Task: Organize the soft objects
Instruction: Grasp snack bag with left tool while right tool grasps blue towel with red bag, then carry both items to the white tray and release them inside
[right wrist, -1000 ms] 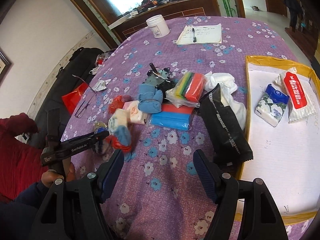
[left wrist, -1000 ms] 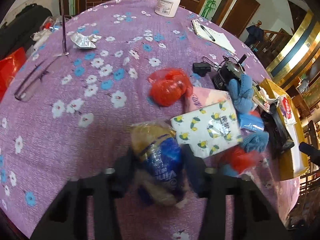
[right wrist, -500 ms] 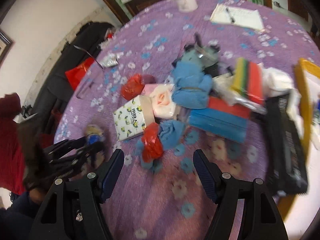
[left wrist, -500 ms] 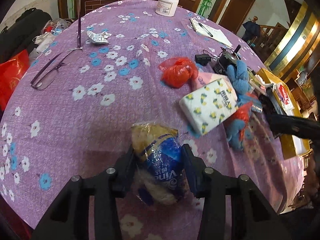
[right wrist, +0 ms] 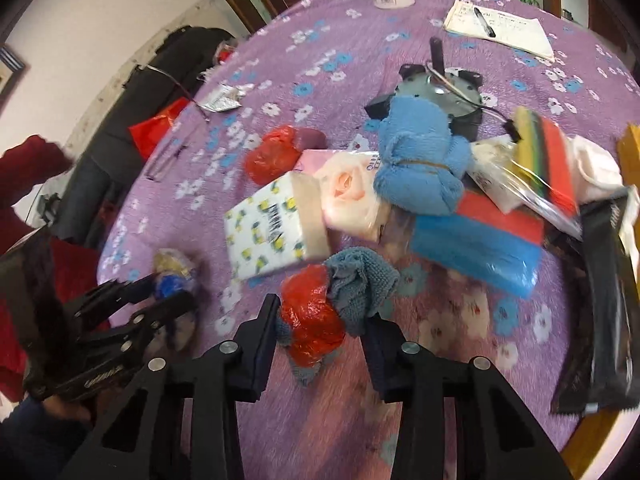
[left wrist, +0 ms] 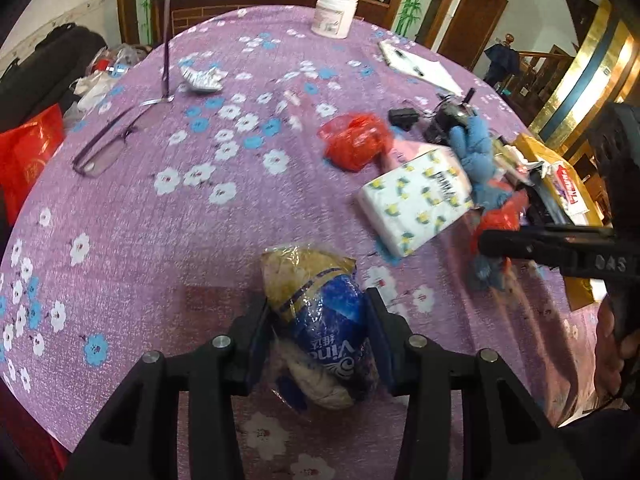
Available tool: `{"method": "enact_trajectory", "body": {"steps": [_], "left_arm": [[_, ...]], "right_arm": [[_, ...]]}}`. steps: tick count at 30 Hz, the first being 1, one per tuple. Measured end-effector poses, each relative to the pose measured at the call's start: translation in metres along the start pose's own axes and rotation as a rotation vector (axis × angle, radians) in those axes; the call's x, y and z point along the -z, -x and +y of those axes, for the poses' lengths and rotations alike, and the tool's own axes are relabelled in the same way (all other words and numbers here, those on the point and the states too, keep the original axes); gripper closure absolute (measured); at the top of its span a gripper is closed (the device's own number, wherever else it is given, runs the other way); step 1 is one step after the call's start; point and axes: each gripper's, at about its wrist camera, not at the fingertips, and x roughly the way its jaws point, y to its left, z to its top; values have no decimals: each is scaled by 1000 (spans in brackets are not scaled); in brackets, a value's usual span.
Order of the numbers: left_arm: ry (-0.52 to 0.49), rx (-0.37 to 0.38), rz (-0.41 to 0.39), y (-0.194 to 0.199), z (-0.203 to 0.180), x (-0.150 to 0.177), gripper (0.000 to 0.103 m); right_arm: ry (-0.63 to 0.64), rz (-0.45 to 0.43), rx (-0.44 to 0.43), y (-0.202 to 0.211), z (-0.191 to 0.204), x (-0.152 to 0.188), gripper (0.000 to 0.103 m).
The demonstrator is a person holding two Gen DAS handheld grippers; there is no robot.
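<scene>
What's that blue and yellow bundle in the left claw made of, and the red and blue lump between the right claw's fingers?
The blue and yellow pack looks like glossy plastic film, crinkled and shiny, over something soft. The red bag seems thin shiny plastic; the blue cloth with it looks like nubby terry fabric.

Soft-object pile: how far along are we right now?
Done: two tissue packs lie in the yellow tray, per the left wrist view. In hand: left gripper clamps the blue-and-yellow pack; right gripper straddles the red-and-grey bundle. Left: lemon tissue pack, blue towel, sponges.

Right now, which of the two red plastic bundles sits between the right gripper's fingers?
The red bundle wrapped with grey-blue cloth; the other red bundle lies farther off, beyond the lemon-print tissue pack.
</scene>
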Motion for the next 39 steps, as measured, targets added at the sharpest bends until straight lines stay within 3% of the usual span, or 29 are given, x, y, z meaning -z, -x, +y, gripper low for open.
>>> {"method": "enact_trajectory", "body": {"steps": [13,39], "left_arm": [[-43,20,-31,10,-32,-7,60],[-31,-9,-66,34,-44,-4,60]], "right_arm": [[51,-56,-54,41,3,22,60],[81,-89,-92,55,1,20,60]]}}
